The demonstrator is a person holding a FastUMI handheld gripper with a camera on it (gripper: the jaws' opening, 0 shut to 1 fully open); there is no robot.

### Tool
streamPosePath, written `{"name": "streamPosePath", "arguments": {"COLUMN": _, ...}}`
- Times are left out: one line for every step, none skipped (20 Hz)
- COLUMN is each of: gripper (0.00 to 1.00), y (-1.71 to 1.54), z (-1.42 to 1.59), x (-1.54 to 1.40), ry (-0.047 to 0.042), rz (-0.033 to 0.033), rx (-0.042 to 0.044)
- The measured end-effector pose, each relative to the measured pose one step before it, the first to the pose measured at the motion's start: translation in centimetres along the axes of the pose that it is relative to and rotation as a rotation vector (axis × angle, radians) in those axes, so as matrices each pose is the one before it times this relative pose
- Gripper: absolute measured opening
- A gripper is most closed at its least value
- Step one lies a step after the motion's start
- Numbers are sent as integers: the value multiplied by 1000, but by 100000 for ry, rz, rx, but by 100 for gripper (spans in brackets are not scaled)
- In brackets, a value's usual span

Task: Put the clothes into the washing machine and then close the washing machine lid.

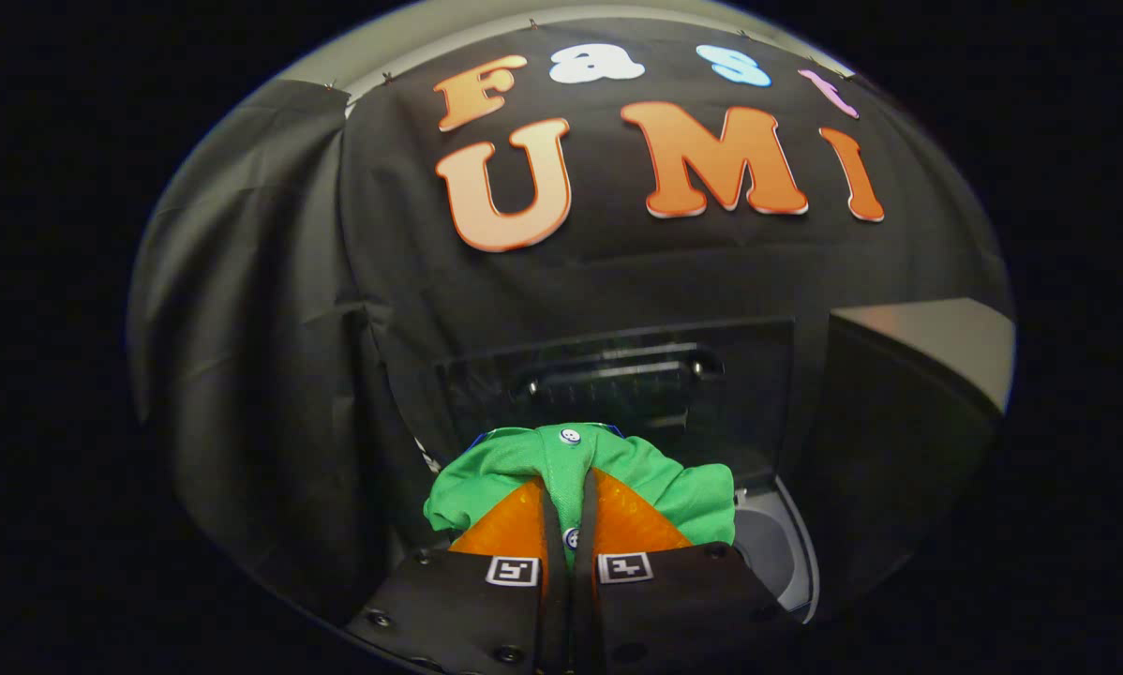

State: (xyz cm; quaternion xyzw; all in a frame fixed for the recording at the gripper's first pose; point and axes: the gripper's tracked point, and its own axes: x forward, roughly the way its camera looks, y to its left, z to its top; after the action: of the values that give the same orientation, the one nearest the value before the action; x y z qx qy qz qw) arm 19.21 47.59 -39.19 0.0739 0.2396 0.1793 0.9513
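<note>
Nearest to us, the gripper (568, 511) is clamped on a green garment (533, 455), a fold of the cloth pressed between both fingers and the rest bunched just ahead of them. We judge that we are carrying it to the washing machine (786, 544). We should keep the grip firm and release only above the drum. The raised lid (618, 384) stands beyond the garment. We cannot see what the drum contains.

The green shirt (618, 473) bunches over the tongs (569, 506), so its lower part is hidden behind their fingers. The washing machine (777, 544) shows just a pale curved rim beside the cloth; its raised lid (618, 389) is dark and hard to read.
</note>
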Motion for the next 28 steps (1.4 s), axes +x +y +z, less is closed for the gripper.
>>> {"name": "streamPosePath", "arguments": {"gripper": 10, "y": -1010, "z": -2460, "x": 771, "ry": 4926, "rz": -1881, "rx": 1841}}
{"name": "streamPosePath", "arguments": {"gripper": 10, "y": -737, "z": -2170, "x": 1269, "ry": 4752, "rz": -2016, "rx": 2226}}
{"name": "streamPosePath", "arguments": {"gripper": 10, "y": -560, "z": -1977, "x": 1187, "ry": 3491, "rz": -1584, "rx": 851}}
{"name": "streamPosePath", "arguments": {"gripper": 10, "y": -607, "z": -1546, "x": 1179, "ry": 3279, "rz": -1699, "rx": -1139}}
{"name": "streamPosePath", "arguments": {"gripper": 10, "y": -772, "z": -1393, "x": 859, "ry": 3160, "rz": -1292, "rx": -2187}}
{"name": "streamPosePath", "arguments": {"gripper": 10, "y": -333, "z": -703, "x": 1023, "ry": 1443, "rz": -656, "rx": -2674}}
{"name": "streamPosePath", "arguments": {"gripper": 10, "y": -325, "z": -875, "x": 758, "ry": 2395, "rz": -1007, "rx": -2304}}
{"name": "streamPosePath", "arguments": {"gripper": 10, "y": -356, "z": -1174, "x": 1090, "ry": 3794, "rz": -643, "rx": -451}}
{"name": "streamPosePath", "arguments": {"gripper": 10, "y": -388, "z": -1417, "x": 1189, "ry": 4193, "rz": -1022, "rx": 1382}}
{"name": "streamPosePath", "arguments": {"gripper": 10, "y": -485, "z": -1317, "x": 1079, "ry": 4819, "rz": -762, "rx": 2406}}
{"name": "streamPosePath", "arguments": {"gripper": 10, "y": -383, "z": -1219, "x": 769, "ry": 4686, "rz": -1147, "rx": 2623}}
{"name": "streamPosePath", "arguments": {"gripper": 10, "y": -664, "z": -799, "x": 708, "ry": 3632, "rz": -2228, "rx": 2335}}
{"name": "streamPosePath", "arguments": {"gripper": 10, "y": -547, "z": -729, "x": 182, "ry": 4098, "rz": -1500, "rx": 2914}}
{"name": "streamPosePath", "arguments": {"gripper": 10, "y": -258, "z": -67, "x": 262, "ry": 2010, "rz": -444, "rx": 2479}}
{"name": "streamPosePath", "arguments": {"gripper": 10, "y": -194, "z": -234, "x": 501, "ry": 2055, "rz": -1035, "rx": 801}}
{"name": "streamPosePath", "arguments": {"gripper": 10, "y": -224, "z": -189, "x": 256, "ry": 2587, "rz": -1326, "rx": -724}}
{"name": "streamPosePath", "arguments": {"gripper": 10, "y": -66, "z": -442, "x": -4, "ry": 2884, "rz": -236, "rx": -616}}
{"name": "streamPosePath", "arguments": {"gripper": 10, "y": -9, "z": -344, "x": 137, "ry": 1573, "rz": -59, "rx": -722}}
{"name": "streamPosePath", "arguments": {"gripper": 10, "y": -93, "z": -39, "x": -61, "ry": -19, "rz": -200, "rx": -612}}
{"name": "streamPosePath", "arguments": {"gripper": 10, "y": 20, "z": 154, "x": -82, "ry": -109, "rz": -121, "rx": -494}}
{"name": "streamPosePath", "arguments": {"gripper": 10, "y": 123, "z": -206, "x": -47, "ry": 459, "rz": 677, "rx": -937}}
{"name": "streamPosePath", "arguments": {"gripper": 10, "y": -17, "z": -10, "x": -83, "ry": 396, "rz": 86, "rx": -563}}
{"name": "streamPosePath", "arguments": {"gripper": 10, "y": 142, "z": -48, "x": -154, "ry": 1019, "rz": 160, "rx": -159}}
{"name": "streamPosePath", "arguments": {"gripper": 16, "y": 157, "z": 22, "x": 49, "ry": 1184, "rz": 42, "rx": -53}}
{"name": "streamPosePath", "arguments": {"gripper": 23, "y": -352, "z": -384, "x": 54, "ry": 1559, "rz": -1778, "rx": -615}}
{"name": "streamPosePath", "arguments": {"gripper": 28, "y": -234, "z": 55, "x": -235, "ry": 135, "rz": -1908, "rx": -816}}
{"name": "streamPosePath", "arguments": {"gripper": 33, "y": -101, "z": 384, "x": -157, "ry": -1255, "rz": -1061, "rx": -1402}}
{"name": "streamPosePath", "arguments": {"gripper": 40, "y": 165, "z": 382, "x": -219, "ry": -1089, "rz": 484, "rx": -1752}}
